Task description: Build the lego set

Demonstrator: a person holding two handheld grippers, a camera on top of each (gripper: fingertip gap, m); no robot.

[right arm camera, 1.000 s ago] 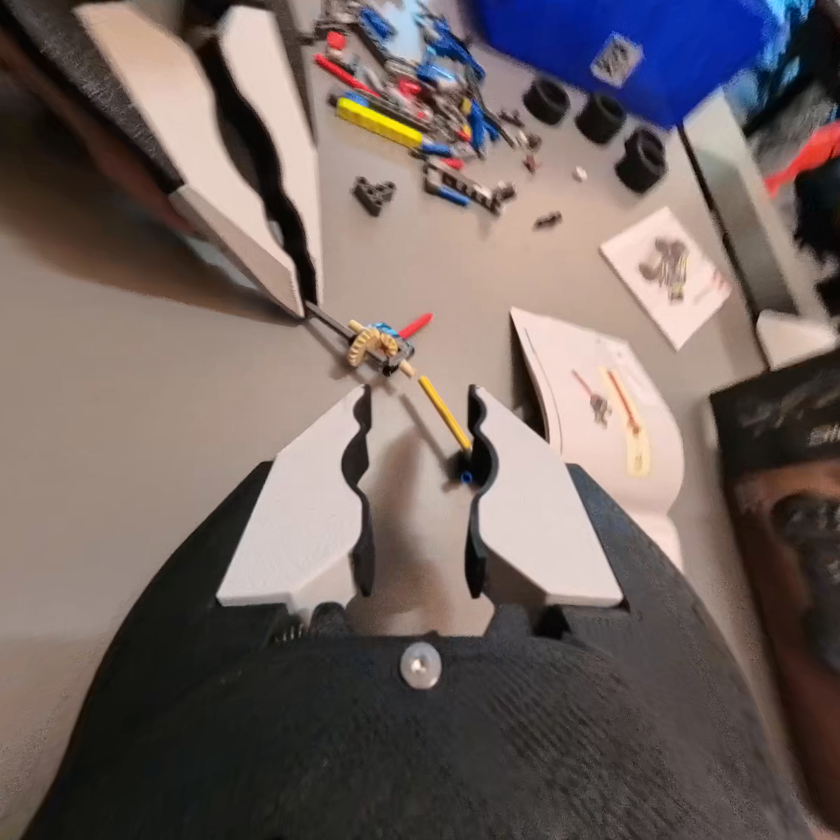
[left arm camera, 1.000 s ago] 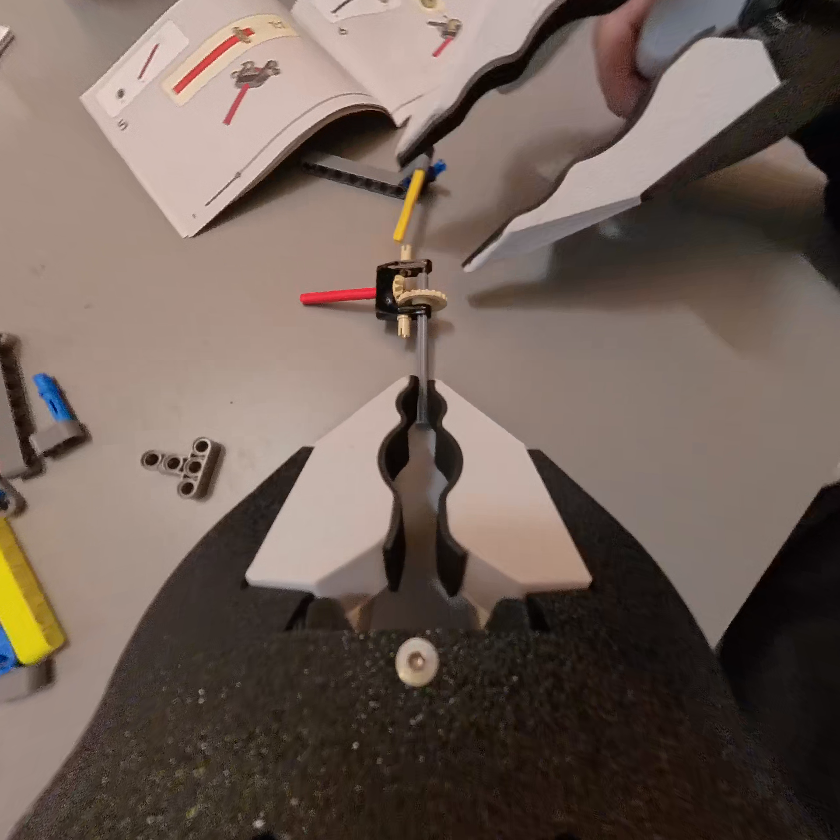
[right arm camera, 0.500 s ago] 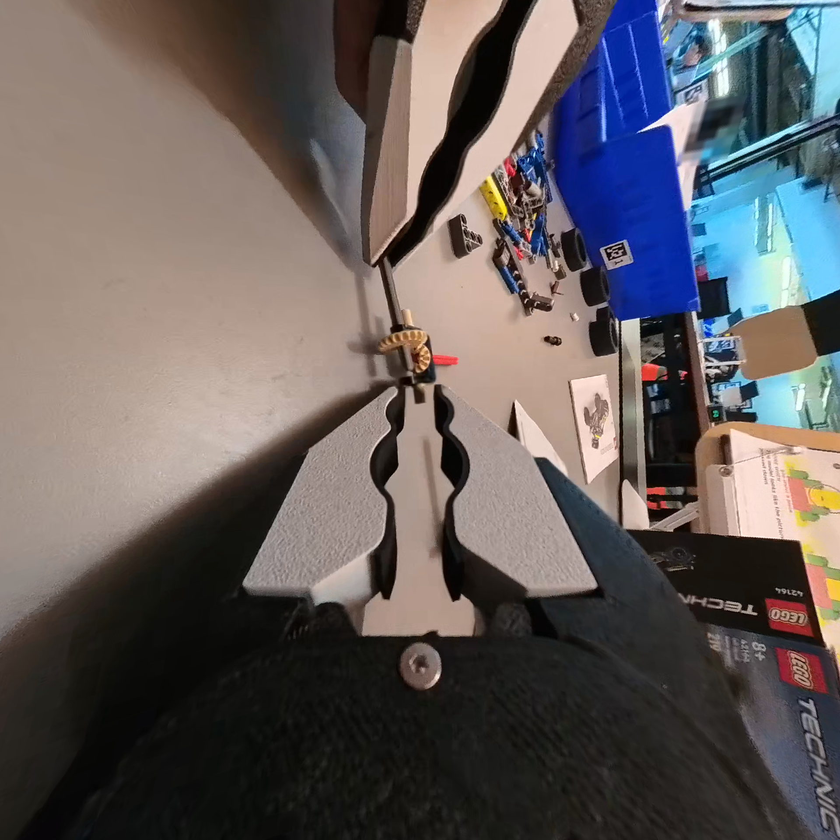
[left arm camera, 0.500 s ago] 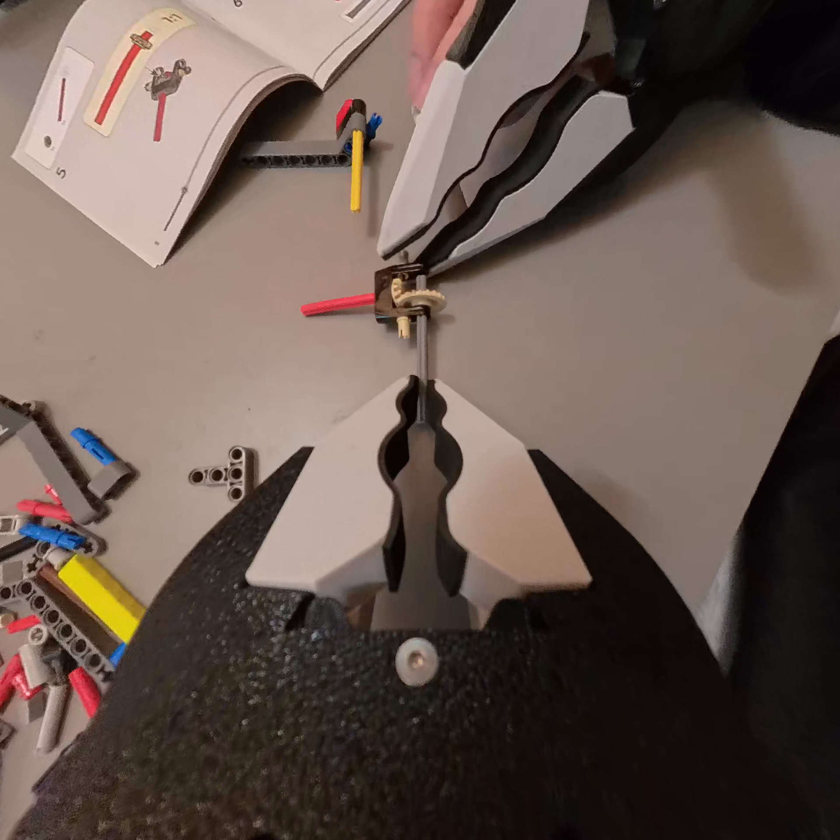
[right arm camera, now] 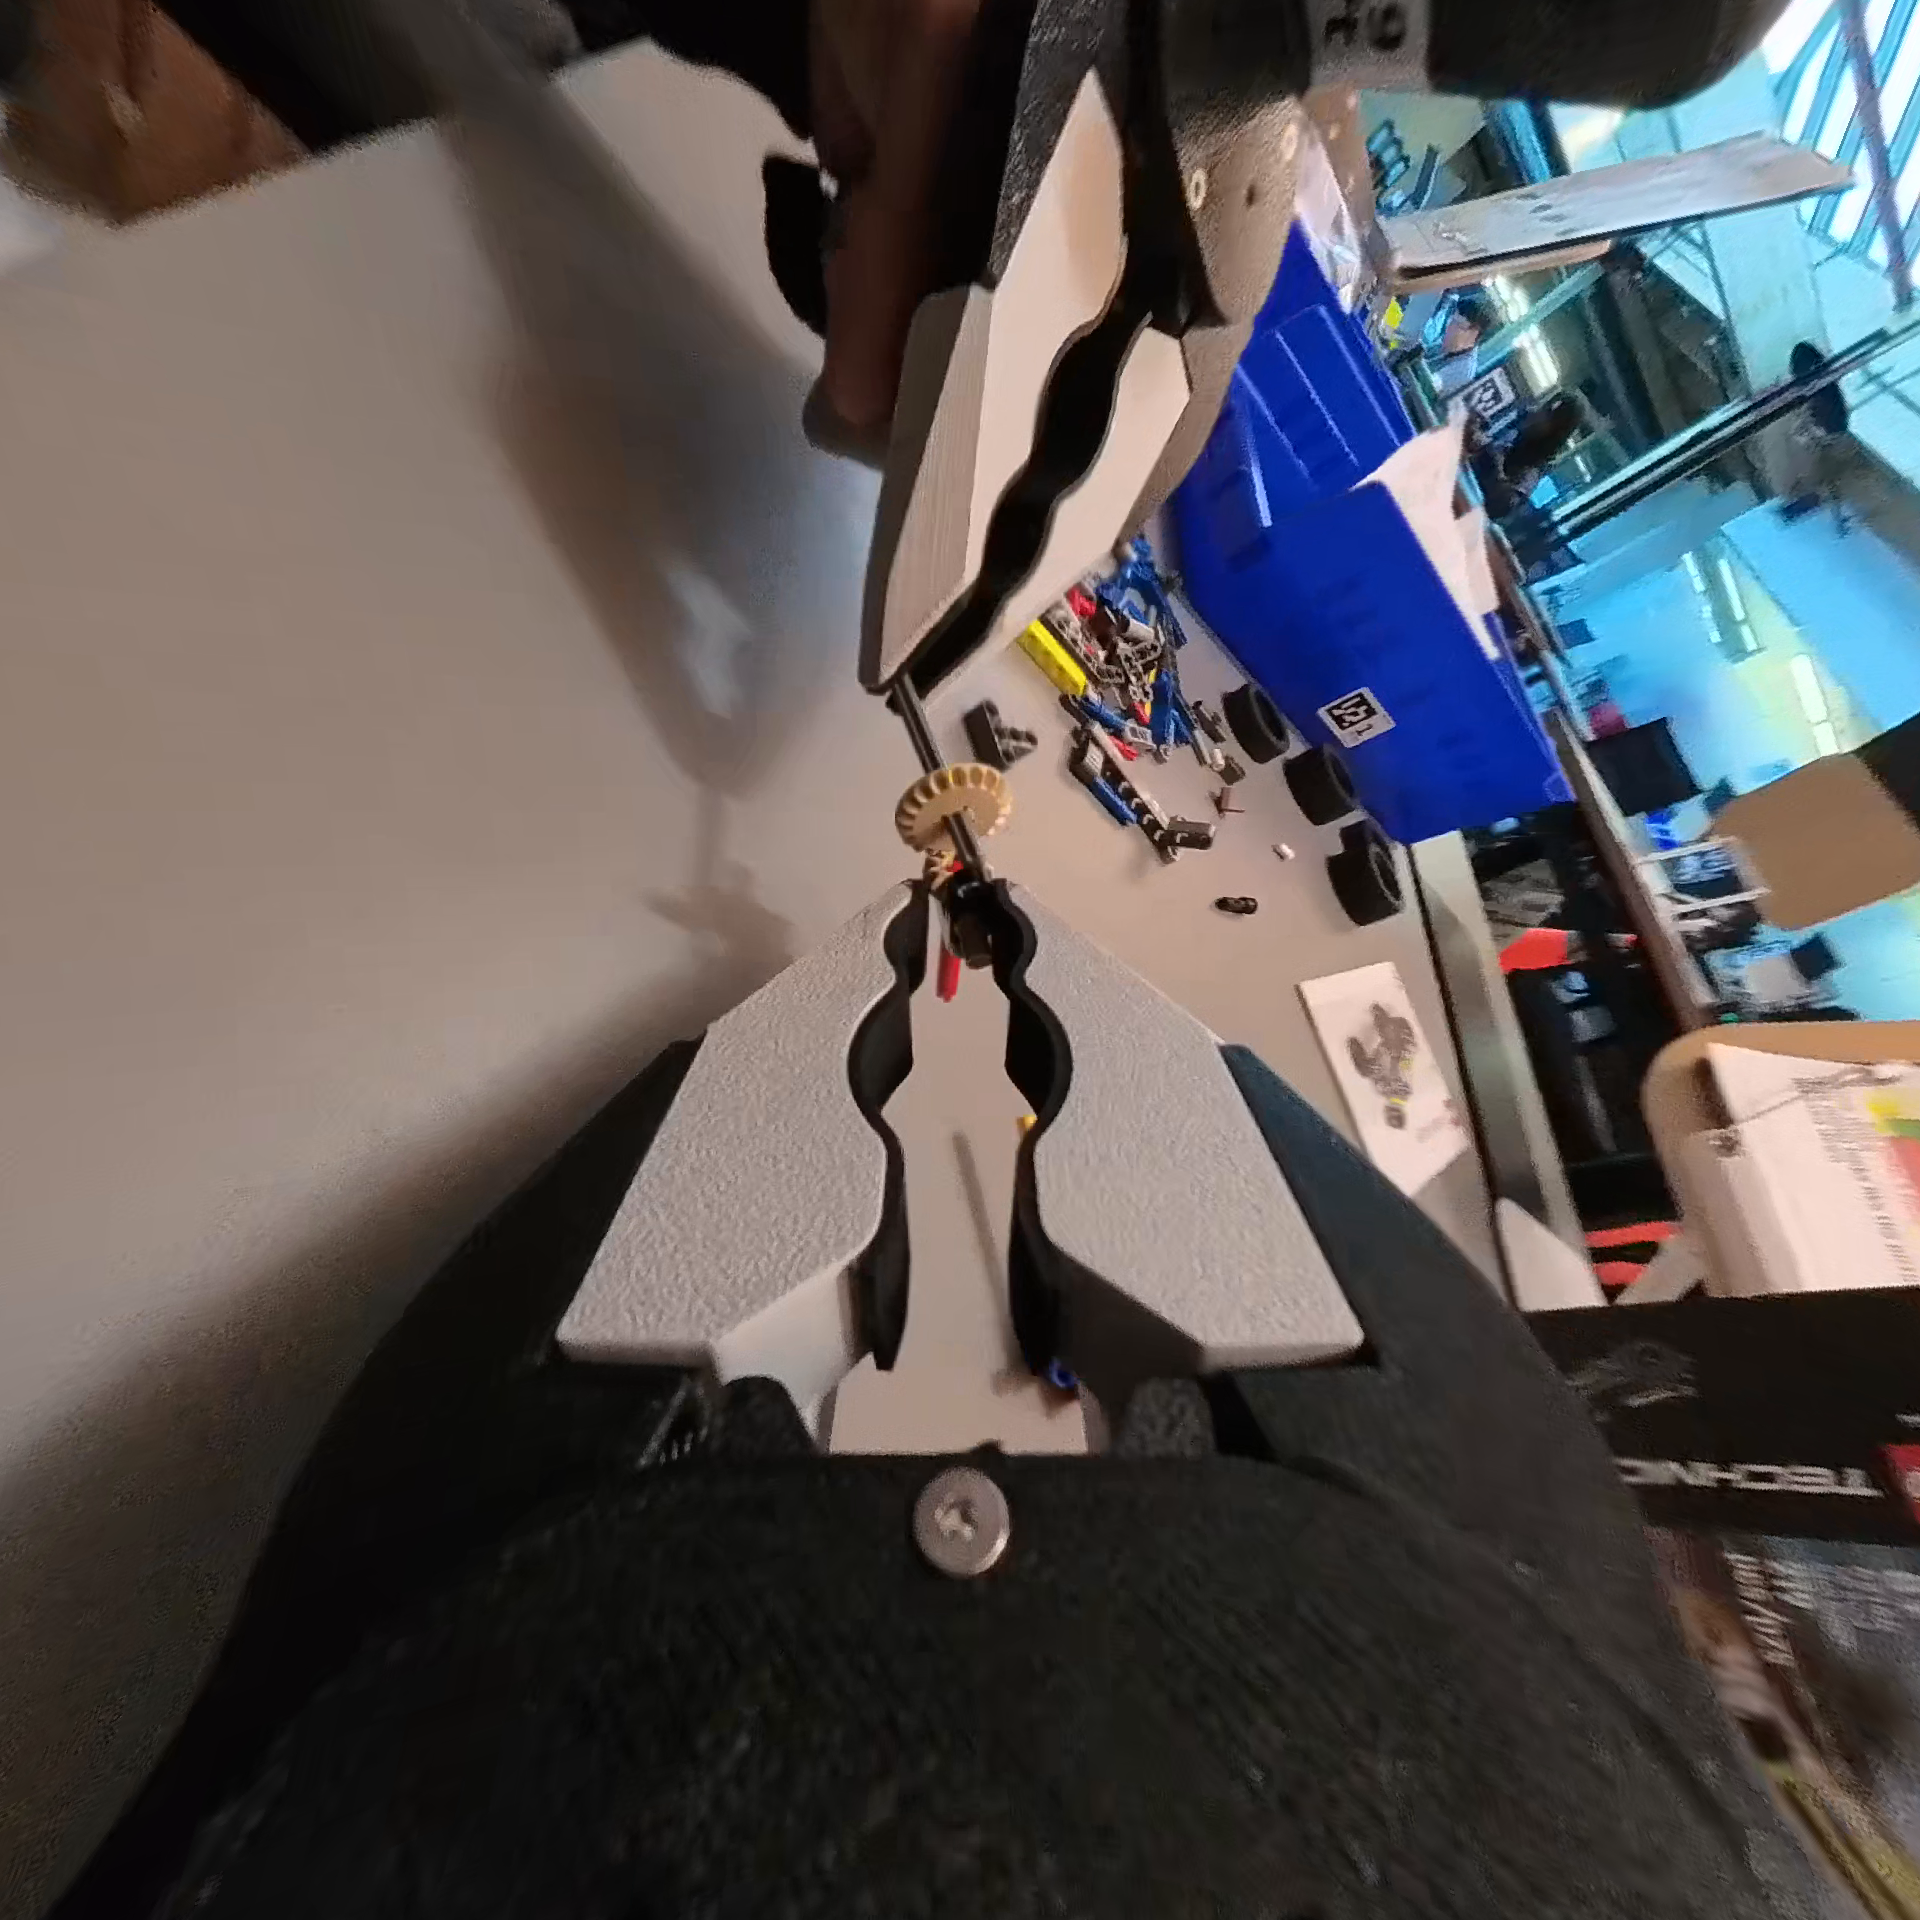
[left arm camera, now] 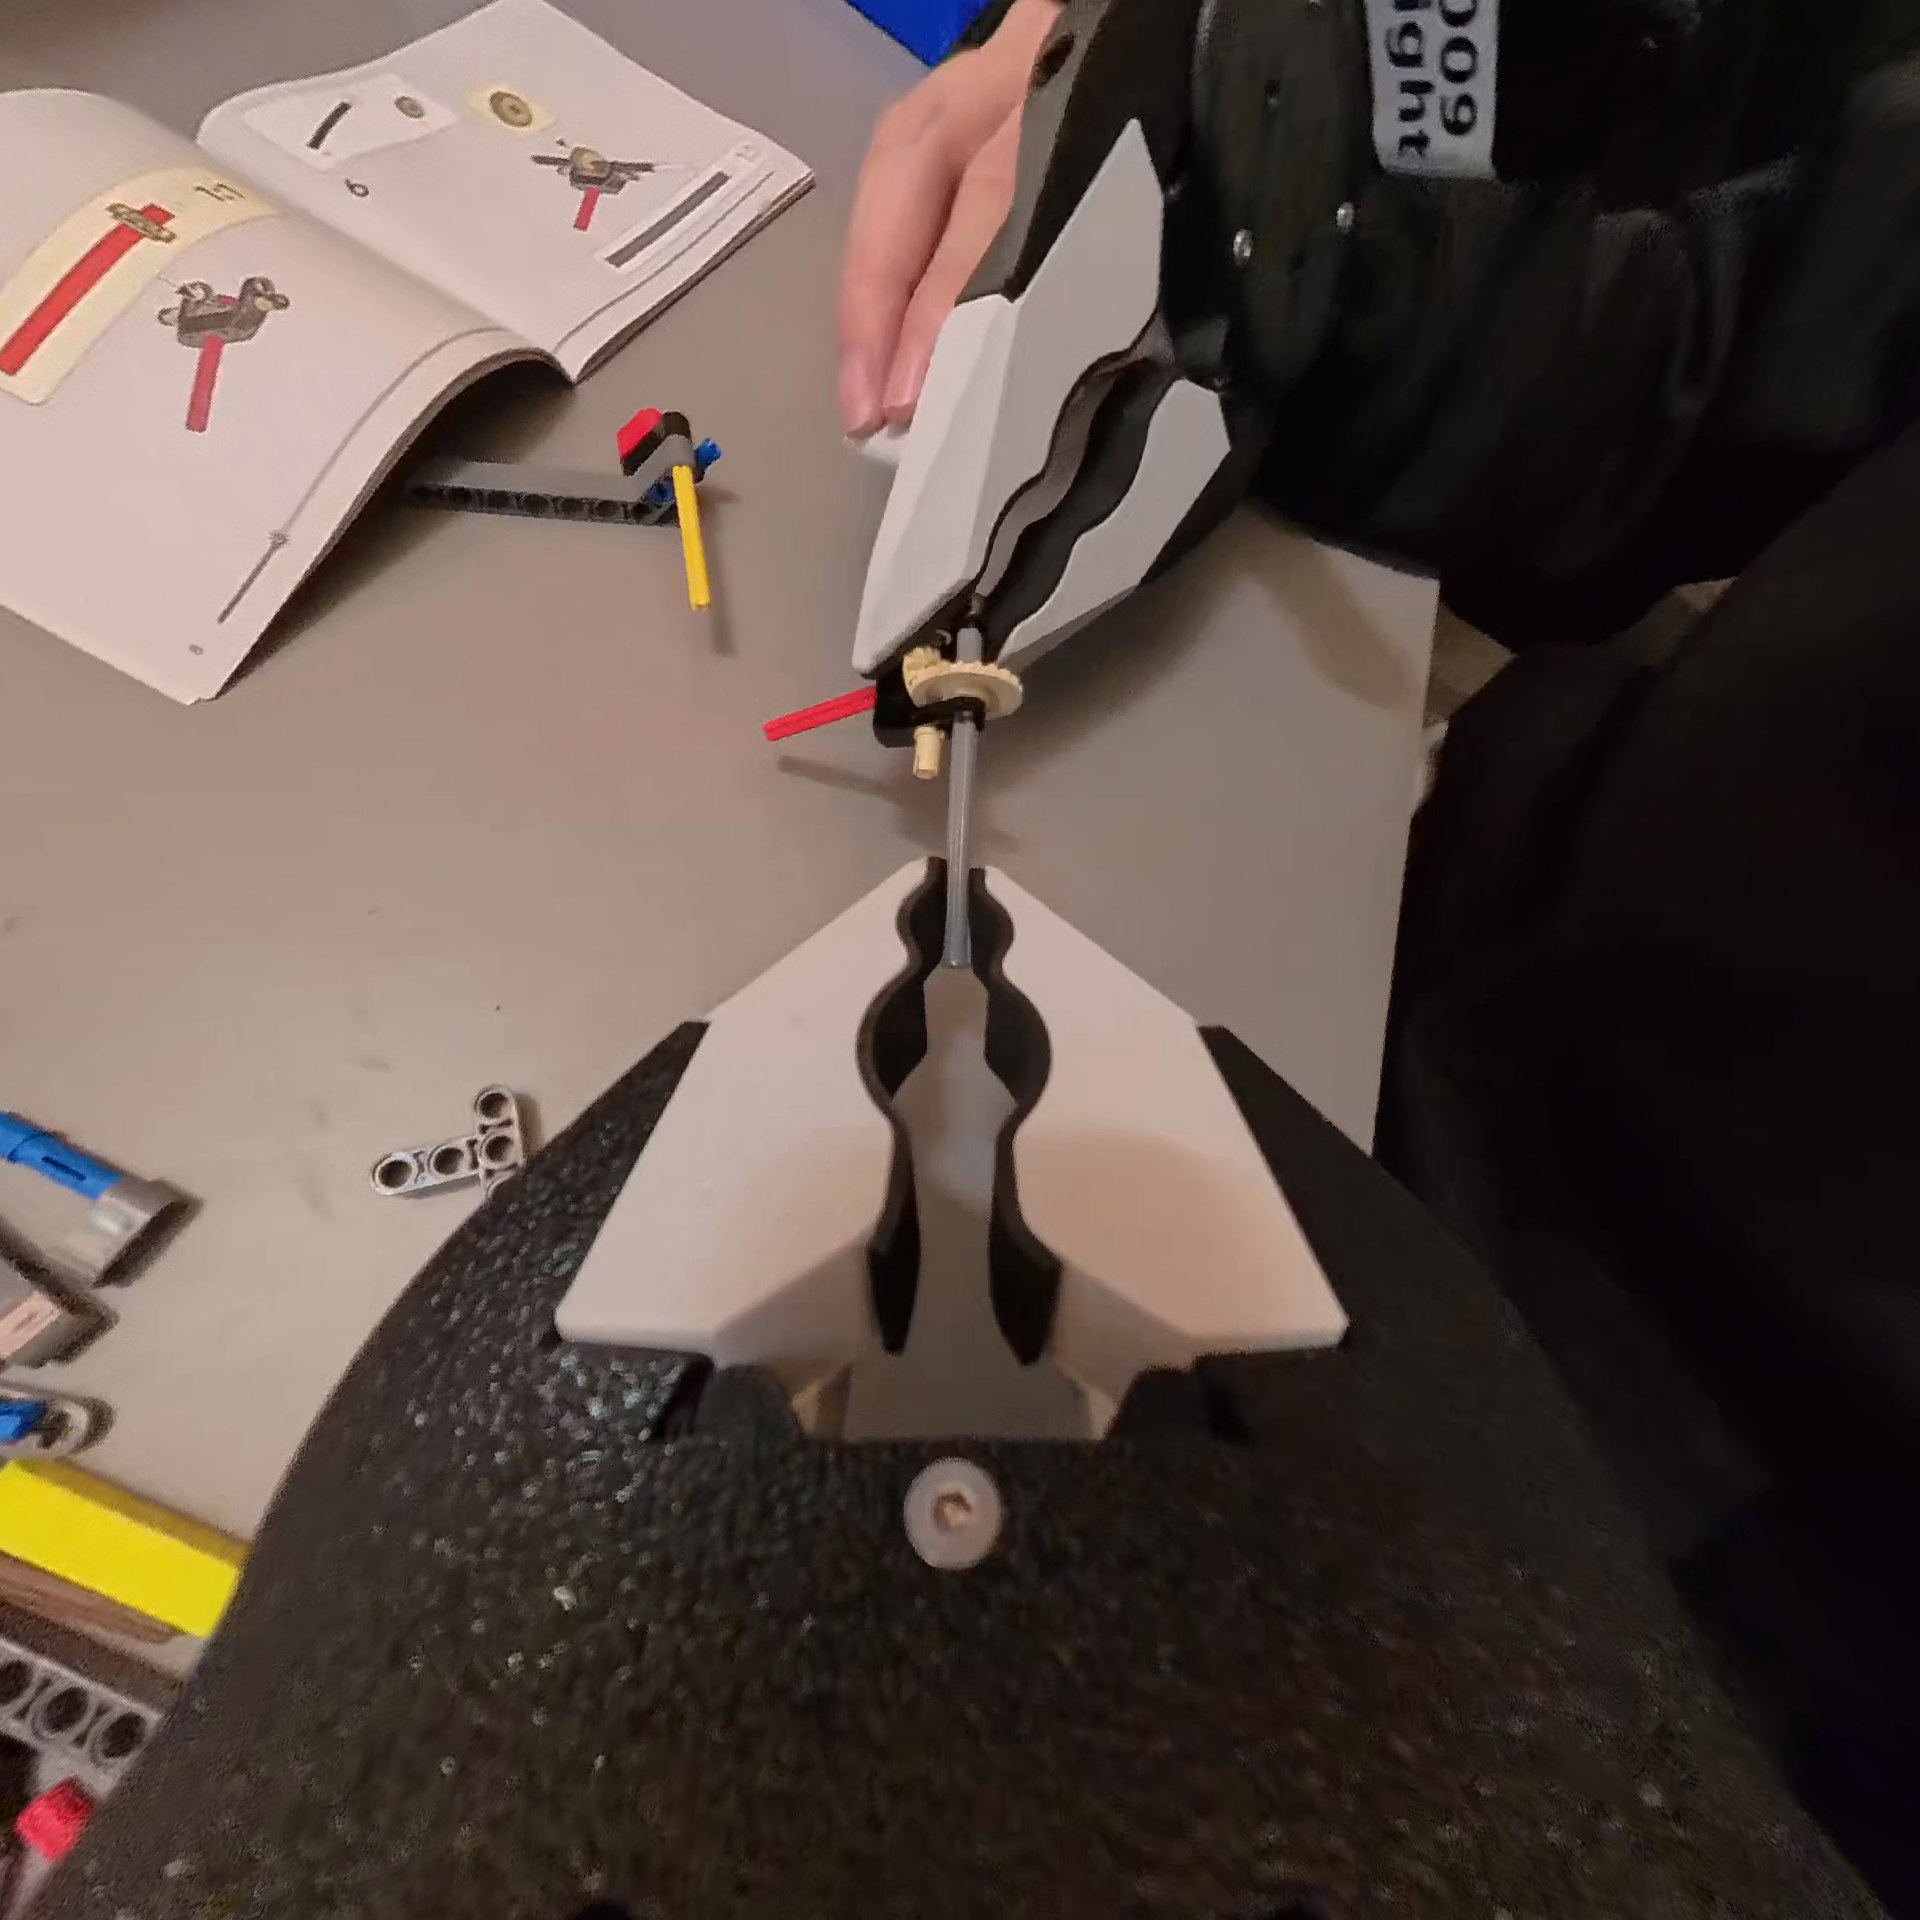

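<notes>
A small gear assembly is held between both grippers above the grey table: a black connector (left arm camera: 896, 707) with tan gears (left arm camera: 961, 686), a red axle (left arm camera: 821, 715) sticking out left and a long grey axle (left arm camera: 958, 831). My left gripper (left arm camera: 954, 873) is shut on the near end of the grey axle. My right gripper (right arm camera: 961, 899) is shut on the black connector end; the tan gear (right arm camera: 954, 800) sits just beyond its tips. Each gripper shows in the other's view, the right one (left arm camera: 961, 639) and the left one (right arm camera: 899, 681).
An open instruction booklet (left arm camera: 312, 312) lies far left, with a dark beam carrying a yellow axle (left arm camera: 691, 535) beside it. A grey T-shaped piece (left arm camera: 462, 1148) and a yellow brick (left arm camera: 104, 1558) lie left. A parts pile (right arm camera: 1122, 665), black tyres (right arm camera: 1320, 784) and a blue bin (right arm camera: 1351, 582) lie beyond. The left gripper's tips are roughly 4 centimetres from the right gripper's.
My right gripper has left the yellow axle piece on the table, moved to the gear assembly and shut on its black end. The left gripper still holds the grey axle.
</notes>
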